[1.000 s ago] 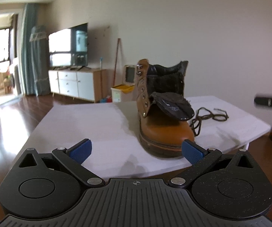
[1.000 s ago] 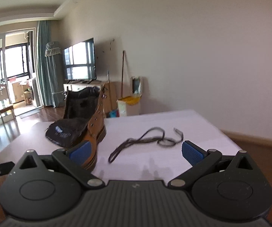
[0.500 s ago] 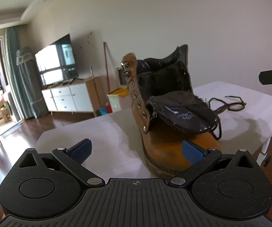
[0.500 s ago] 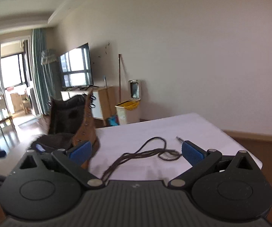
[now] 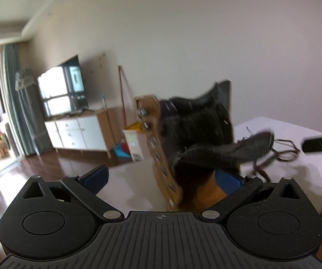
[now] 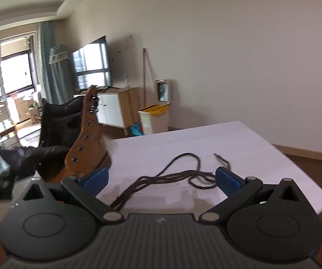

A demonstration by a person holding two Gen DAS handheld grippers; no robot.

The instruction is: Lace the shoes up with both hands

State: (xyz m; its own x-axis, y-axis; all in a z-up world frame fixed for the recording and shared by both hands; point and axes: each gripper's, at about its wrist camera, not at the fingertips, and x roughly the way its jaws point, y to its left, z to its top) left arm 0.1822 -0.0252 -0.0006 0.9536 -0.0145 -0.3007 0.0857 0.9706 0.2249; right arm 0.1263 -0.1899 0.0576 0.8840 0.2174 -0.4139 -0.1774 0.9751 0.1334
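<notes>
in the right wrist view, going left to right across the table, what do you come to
boot → left blue pad of the tool → shoelace → right blue pad → right edge of the white table.

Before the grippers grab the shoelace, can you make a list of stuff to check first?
1. Left gripper open: ok, jaws spread wide, nothing between them.
2. Right gripper open: ok, jaws spread wide, nothing held.
3. Shoelace reachable: ok, lying loose on the white table, just ahead of the right gripper.
4. Boot standing upright: ok, on the table, tongue flopped forward.
5. Eyelets free: ok, no lace threaded through those visible.
6. Lace tips in good shape: cannot tell, too small and blurred.
</notes>
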